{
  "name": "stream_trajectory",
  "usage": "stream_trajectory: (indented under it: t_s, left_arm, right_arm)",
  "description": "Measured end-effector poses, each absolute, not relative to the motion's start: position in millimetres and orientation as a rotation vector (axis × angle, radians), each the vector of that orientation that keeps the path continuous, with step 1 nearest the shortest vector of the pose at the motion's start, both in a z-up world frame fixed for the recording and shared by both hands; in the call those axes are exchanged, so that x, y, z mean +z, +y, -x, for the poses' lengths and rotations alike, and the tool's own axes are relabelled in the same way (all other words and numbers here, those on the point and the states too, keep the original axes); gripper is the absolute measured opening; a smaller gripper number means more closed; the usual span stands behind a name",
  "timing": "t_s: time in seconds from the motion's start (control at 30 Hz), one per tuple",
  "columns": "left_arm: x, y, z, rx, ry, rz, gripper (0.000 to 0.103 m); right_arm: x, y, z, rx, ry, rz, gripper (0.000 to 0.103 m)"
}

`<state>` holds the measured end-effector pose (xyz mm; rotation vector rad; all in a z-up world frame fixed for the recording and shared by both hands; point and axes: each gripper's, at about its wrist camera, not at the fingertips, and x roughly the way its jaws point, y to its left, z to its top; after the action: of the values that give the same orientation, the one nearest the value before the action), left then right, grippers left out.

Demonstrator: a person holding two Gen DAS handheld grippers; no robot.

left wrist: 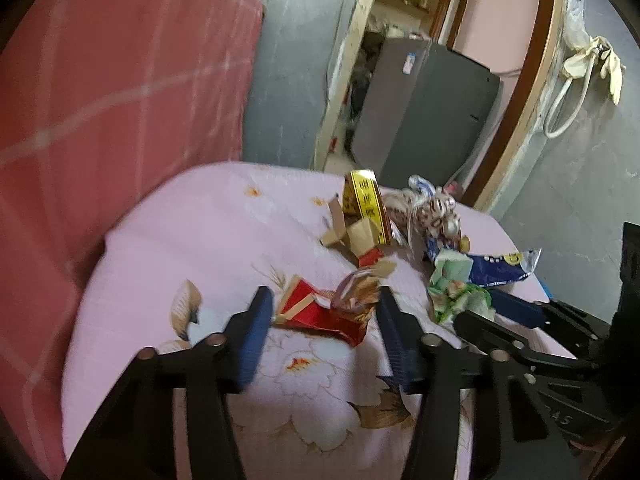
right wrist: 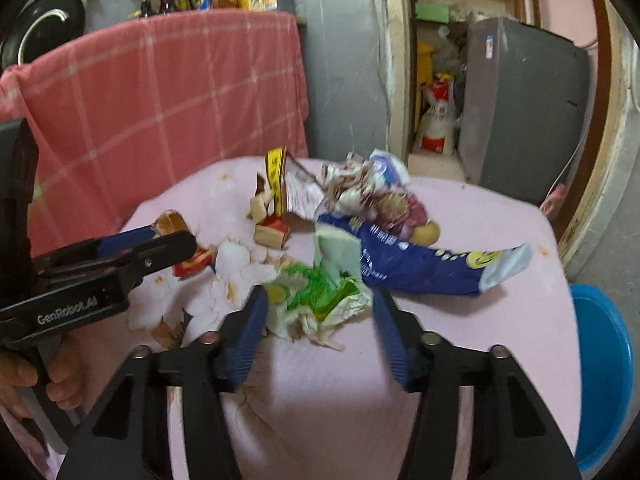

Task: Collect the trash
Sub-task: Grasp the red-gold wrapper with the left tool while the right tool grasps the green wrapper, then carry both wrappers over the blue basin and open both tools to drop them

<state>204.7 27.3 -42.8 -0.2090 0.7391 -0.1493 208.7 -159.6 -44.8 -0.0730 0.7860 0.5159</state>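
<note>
Left wrist view
Left gripper: the left gripper (left wrist: 324,312) stands partly narrowed around a red wrapper (left wrist: 320,314); its blue fingers (left wrist: 256,334) flank the wrapper at either end, and whether the pads already press on it I cannot tell.
Where the trash lies: the red wrapper sits between the fingertips on the pink flowered cloth (left wrist: 168,248); more litter lies beyond and to the right, with a yellow-banded box (left wrist: 366,208) farthest ahead.
Long axis: the red wrapper runs crosswise to the gripper, from one finger toward the other, its crumpled clear end toward the right finger.
Doing it well: my judgement is to close on the stiff red body, not the loose clear end, and keep the tips off the cloth so it is not pinched up too.

Right wrist view
Right gripper: the right gripper (right wrist: 318,316) is partly narrowed around a green and white wrapper (right wrist: 316,300); the fingers sit just beside its edges, contact uncertain.
Where the trash lies: the green wrapper is between the tips; a blue bag (right wrist: 416,264) lies just ahead and to the right; a blue tub (right wrist: 600,360) stands far right, off the cloth.
Long axis: the wad has no clear one; the blue bag stretches away rightward.
Doing it well: gather the wad's middle so no flaps trail, probably toward the tub.
</note>
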Motion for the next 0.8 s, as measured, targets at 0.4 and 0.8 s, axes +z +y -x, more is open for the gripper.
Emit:
stream_trajectory:
  t_s: [0.4,0.8]
  left_arm:
    - [-35.3,22.3,-193.3,-0.188,0.725,0.212,0.018]
    - [7.3,-27.7,-185.9,-0.281,0.557,0.244,0.018]
  right_arm:
    - [-42.6,-169.6,-204.2,0.549,0.754,0.003,0.008]
    - [4.5,-231.0,-171.9,0.373,0.503,-0.080,0.008]
